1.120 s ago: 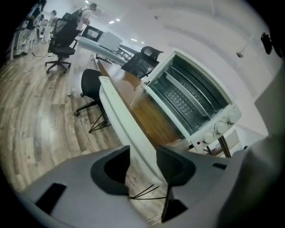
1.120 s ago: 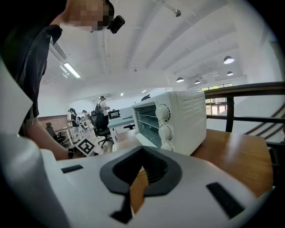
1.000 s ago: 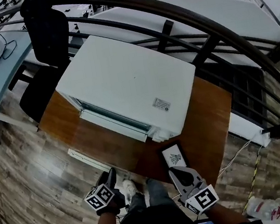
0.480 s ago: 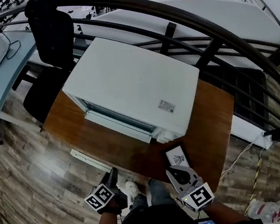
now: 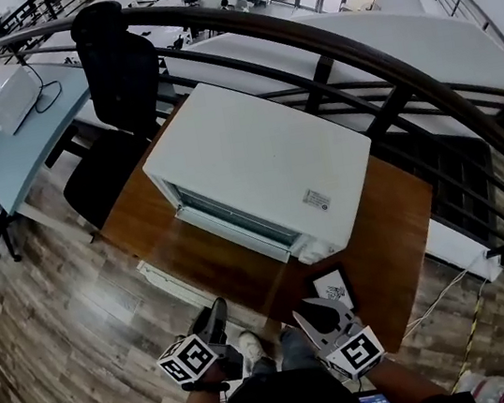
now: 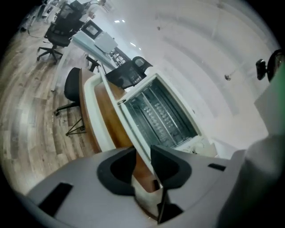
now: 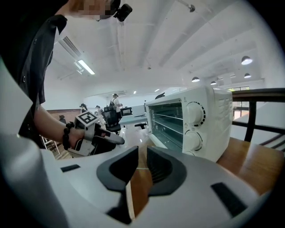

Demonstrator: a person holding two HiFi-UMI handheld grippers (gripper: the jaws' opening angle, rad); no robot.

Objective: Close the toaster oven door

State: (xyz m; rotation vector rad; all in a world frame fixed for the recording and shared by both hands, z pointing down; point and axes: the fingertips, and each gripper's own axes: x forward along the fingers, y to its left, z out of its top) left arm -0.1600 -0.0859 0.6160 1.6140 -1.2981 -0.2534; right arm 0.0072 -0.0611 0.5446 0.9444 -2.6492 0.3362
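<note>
Clearly, the toaster oven [image 5: 265,161] stands open on the wooden surface [image 5: 388,222]. Its door [image 5: 172,282] is folded down flat in front of the oven, with the hinge along the bottom of the oven's front and the free white edge turned toward the person. The long axis of the door runs parallel to the oven's front, and this front faces the two grippers.

The left gripper [image 5: 215,314] is the nearer one. It is just in front of the door's free edge, toward the end of that edge that lies on the oven's knob side. Its jaws point toward the oven, are partly apart and are closing. In the left gripper view the white edge of the door shows through the gap beyond the jaws, but nothing is pressed between them. Whether a jaw touches the edge I cannot tell.

The right gripper [image 5: 319,310] is in front of the oven's knob-end corner, beyond the end of the door and not in front of it. Its jaws are a little apart and are opening, and only the surface shows between them.

I judge that the coming move depends on the left gripper. The free edge lies just ahead of its jaws and crosswise to them, so it must be lifted up and swung back toward the oven's front.
</note>
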